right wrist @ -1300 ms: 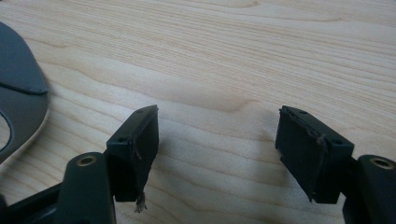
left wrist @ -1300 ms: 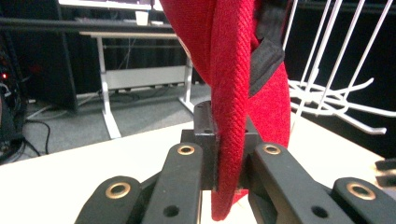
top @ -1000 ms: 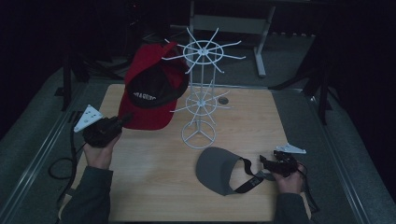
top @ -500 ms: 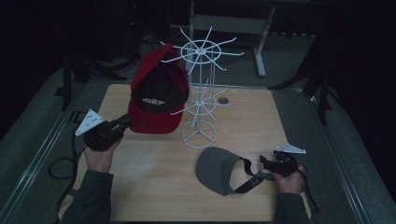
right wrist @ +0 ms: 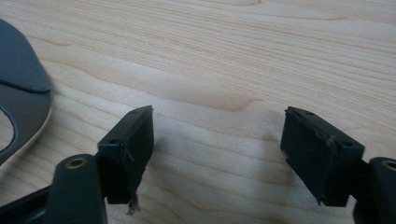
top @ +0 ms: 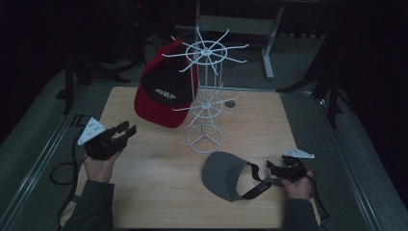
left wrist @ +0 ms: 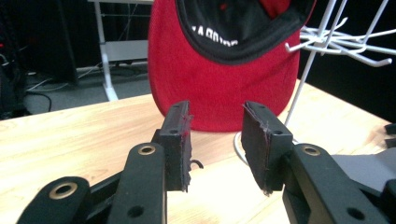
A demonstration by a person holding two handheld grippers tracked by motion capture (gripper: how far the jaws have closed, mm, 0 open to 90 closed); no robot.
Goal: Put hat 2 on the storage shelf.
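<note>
A red cap with a black lining (top: 163, 96) hangs on an upper arm of the white wire rack (top: 206, 96); its brim reaches down to the table. My left gripper (top: 126, 131) sits just left of the cap and apart from it. Its jaws have just been opening, and nothing lies between them. In the left gripper view the gripper (left wrist: 217, 144) faces the cap (left wrist: 224, 88) and the rack (left wrist: 336, 42). A grey visor (top: 221, 175) lies on the table near the front. My right gripper (top: 272, 167) rests open beside its strap, with only bare wood between its jaws (right wrist: 217, 154) and the visor (right wrist: 18, 102) to one side.
The wooden table (top: 159, 187) has a small round hole (top: 231, 102) behind the rack. A cable (top: 62, 168) trails off the left edge. A metal stand (top: 267, 43) and dark gear sit beyond the table's far side.
The red cap has shifted right onto the rack. The left gripper has let go of its brim and now stands open, drawn back slightly. The right gripper has not moved.
</note>
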